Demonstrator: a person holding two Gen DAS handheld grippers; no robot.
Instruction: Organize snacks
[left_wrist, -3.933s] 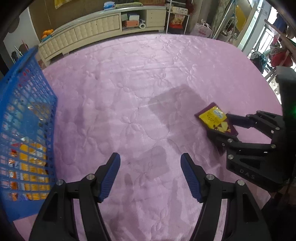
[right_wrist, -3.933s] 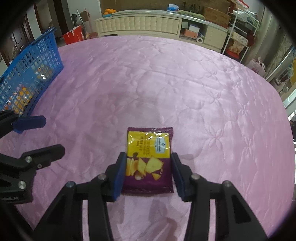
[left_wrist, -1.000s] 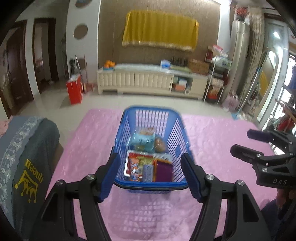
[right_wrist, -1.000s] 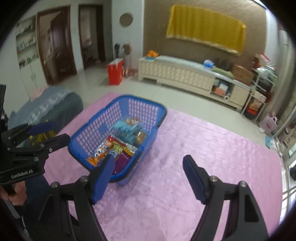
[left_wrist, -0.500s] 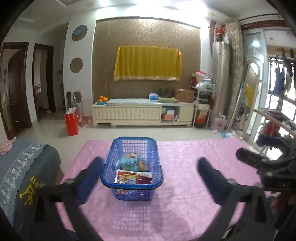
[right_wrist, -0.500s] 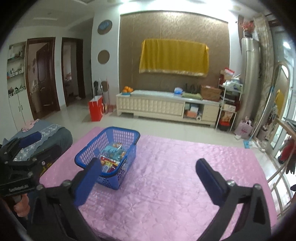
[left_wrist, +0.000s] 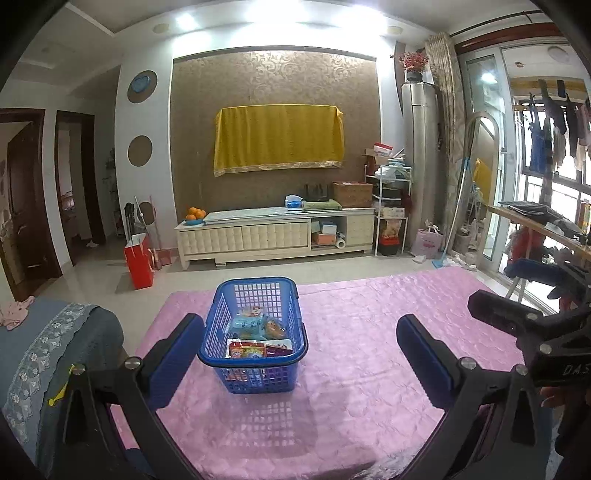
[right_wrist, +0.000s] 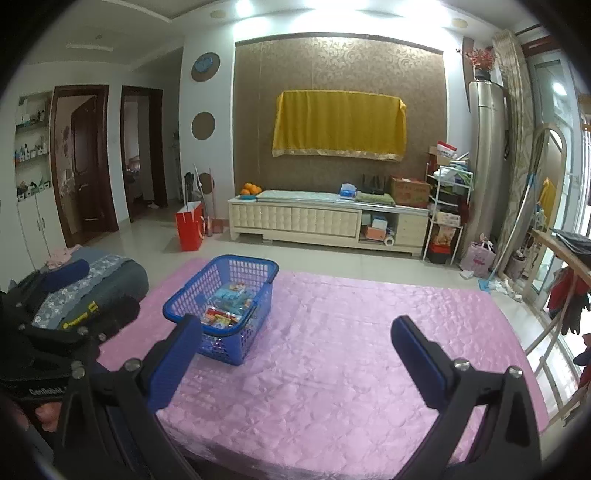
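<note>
pink quilted cloth (left_wrist: 351, 387) covers the counter, and behind it the room opens onto a tiled floor, a cream cabinet (left_wrist: 273, 236) along a patterned brown wall, and a yellow cloth (left_wrist: 279, 138) hanging above it. a red paper bag (left_wrist: 138, 264) stands on the floor to the left of the cabinet, and a bowl of oranges (left_wrist: 195, 215) sits on the cabinet's left end.

the blue basket (left_wrist: 255, 376) stands on the pink cloth toward the counter's left side, upright, with the snacks (left_wrist: 255, 338) lying inside it: pale blue packets toward the back, red and purple ones nearer the front. from the right wrist view the same blue basket (right_wrist: 225, 345) sits left of centre, with bare cloth stretching off to its right.

the left claw (left_wrist: 300, 350) has its jaws spread as wide as they go, holding nothing; the basket shows between its blue pads but well beyond them. the right claw (right_wrist: 295, 352) is likewise gaping wide and empty above the cloth. each claw shows at the edge of the other's view, and a bit of a hand (left_wrist: 554, 397) shows beneath the right one. a grey cushion with lace trim (left_wrist: 48, 354) lies beside the counter at the left.
</note>
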